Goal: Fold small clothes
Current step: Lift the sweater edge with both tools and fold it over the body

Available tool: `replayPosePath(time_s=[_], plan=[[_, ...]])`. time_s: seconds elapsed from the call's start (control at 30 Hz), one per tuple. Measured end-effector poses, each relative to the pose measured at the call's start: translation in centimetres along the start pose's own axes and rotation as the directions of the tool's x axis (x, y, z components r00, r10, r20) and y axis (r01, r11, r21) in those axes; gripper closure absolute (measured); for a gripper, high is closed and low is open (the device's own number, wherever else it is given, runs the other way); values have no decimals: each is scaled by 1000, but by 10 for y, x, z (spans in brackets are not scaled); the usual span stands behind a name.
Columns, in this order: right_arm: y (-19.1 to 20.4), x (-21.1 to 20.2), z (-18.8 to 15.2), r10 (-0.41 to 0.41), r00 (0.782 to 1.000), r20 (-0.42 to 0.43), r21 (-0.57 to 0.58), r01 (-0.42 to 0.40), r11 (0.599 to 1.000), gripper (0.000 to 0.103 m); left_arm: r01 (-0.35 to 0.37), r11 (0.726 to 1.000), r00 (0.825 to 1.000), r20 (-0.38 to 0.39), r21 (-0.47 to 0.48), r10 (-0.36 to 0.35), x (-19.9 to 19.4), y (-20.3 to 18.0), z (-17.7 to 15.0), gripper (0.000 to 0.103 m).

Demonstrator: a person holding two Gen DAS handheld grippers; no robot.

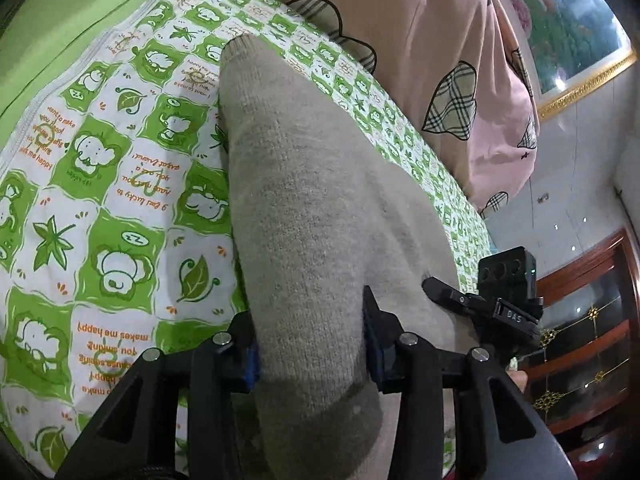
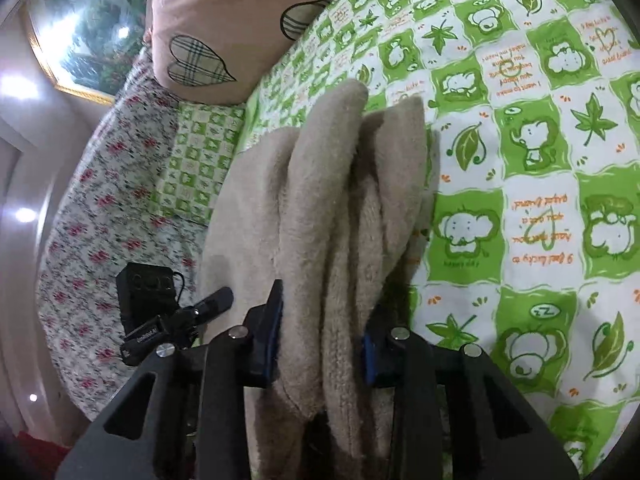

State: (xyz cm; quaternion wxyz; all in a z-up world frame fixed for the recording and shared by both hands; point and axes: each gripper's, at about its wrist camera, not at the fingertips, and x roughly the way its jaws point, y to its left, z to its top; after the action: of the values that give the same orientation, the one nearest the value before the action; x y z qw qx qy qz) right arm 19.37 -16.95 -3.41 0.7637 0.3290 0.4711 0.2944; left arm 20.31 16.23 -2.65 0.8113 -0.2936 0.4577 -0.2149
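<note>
A small beige knitted garment [image 1: 304, 208] lies on the green and white elephant-print bedsheet [image 1: 104, 184]. My left gripper [image 1: 310, 344] is shut on one end of it, the knit bulging between the blue pads. In the right wrist view the same garment [image 2: 352, 200] hangs in bunched folds, and my right gripper [image 2: 322, 344] is shut on that bunch, with fabric filling the gap between the fingers. The right gripper [image 1: 480, 304] also shows in the left wrist view, at the garment's far edge. The left gripper [image 2: 188, 312] shows at the left in the right wrist view.
A pink quilt with checked heart patches [image 1: 452, 64] lies piled along the far side of the bed. A floral sheet [image 2: 100, 216] covers the bed's edge. A dark wooden cabinet [image 1: 588, 340] stands beside the bed. A gold-framed picture [image 1: 572, 32] hangs on the wall.
</note>
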Motion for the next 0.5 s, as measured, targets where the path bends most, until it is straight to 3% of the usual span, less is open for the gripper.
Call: replayPosePath(time_s=[0.13, 0.23, 0.37, 0.43, 0.5], plan=[[5, -5, 2, -80, 997, -14, -16, 80, 997, 59, -14, 1000, 1000, -20, 25, 14, -2, -4, 2, 50], [16, -17, 6, -168, 986, 7, -48, 168, 985, 45, -32, 999, 999, -2, 32, 32, -11, -2, 9, 42], [31, -41, 23, -254, 958, 133, -89, 267, 960, 45, -12, 999, 1000, 23, -31, 13, -18, 18, 25, 40], [35, -35, 36, -213, 966, 145, -101, 228, 968, 45, 3, 998, 1000, 21, -65, -2, -12, 25, 35, 38], [37, -17, 47, -228, 966, 119, -108, 241, 964, 49, 19, 994, 1000, 4, -109, -18, 1, 30, 44, 34]])
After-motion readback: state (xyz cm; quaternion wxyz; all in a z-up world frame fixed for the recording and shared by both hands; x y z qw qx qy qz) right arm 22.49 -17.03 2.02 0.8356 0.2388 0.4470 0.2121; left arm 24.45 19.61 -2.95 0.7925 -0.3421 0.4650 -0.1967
